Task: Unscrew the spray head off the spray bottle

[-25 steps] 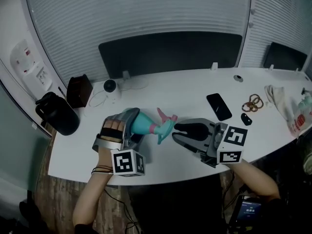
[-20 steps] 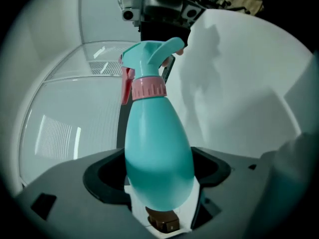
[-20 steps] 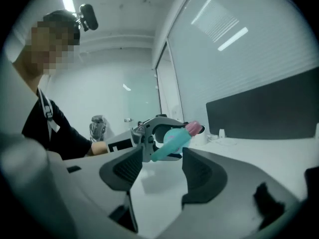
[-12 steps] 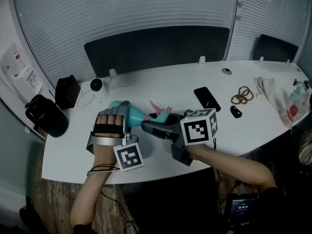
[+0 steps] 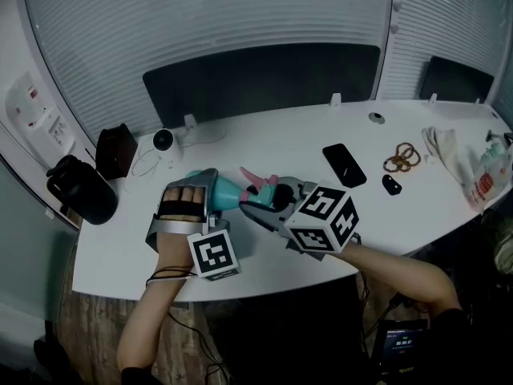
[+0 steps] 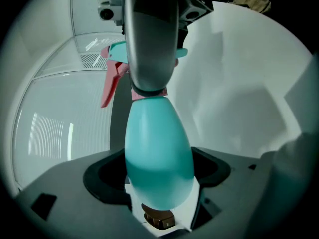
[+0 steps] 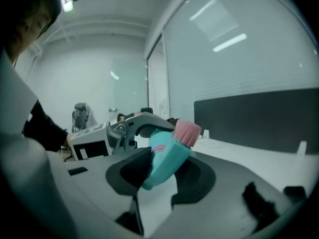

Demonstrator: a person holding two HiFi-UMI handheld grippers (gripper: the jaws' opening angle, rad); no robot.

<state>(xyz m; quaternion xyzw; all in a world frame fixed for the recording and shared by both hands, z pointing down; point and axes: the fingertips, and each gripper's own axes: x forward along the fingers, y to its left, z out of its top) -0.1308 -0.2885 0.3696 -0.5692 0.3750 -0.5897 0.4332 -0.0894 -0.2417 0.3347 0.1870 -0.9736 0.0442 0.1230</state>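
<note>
A teal spray bottle [image 5: 227,189] lies level above the white table [image 5: 280,139]. My left gripper [image 5: 210,197] is shut on its round body [image 6: 157,153]. The spray head [image 7: 167,156], teal with a pink trigger [image 6: 110,81] and a pink nozzle cap [image 7: 188,131], points to the right. My right gripper [image 5: 258,207] has come in from the right and its jaws have just been closing with the spray head between them; both pads now touch it. One right finger [image 6: 149,34] covers the bottle's neck in the left gripper view.
A black phone [image 5: 344,164], brown rings [image 5: 398,157] and a dark key fob [image 5: 391,184] lie to the right, with cloth [image 5: 457,163] at the far right. A white camera [image 5: 163,141], black box [image 5: 116,149] and black bag [image 5: 80,191] are on the left.
My right gripper moved left from its place apart on the table and took the spray head between its jaws. The left gripper kept its hold on the bottle.
</note>
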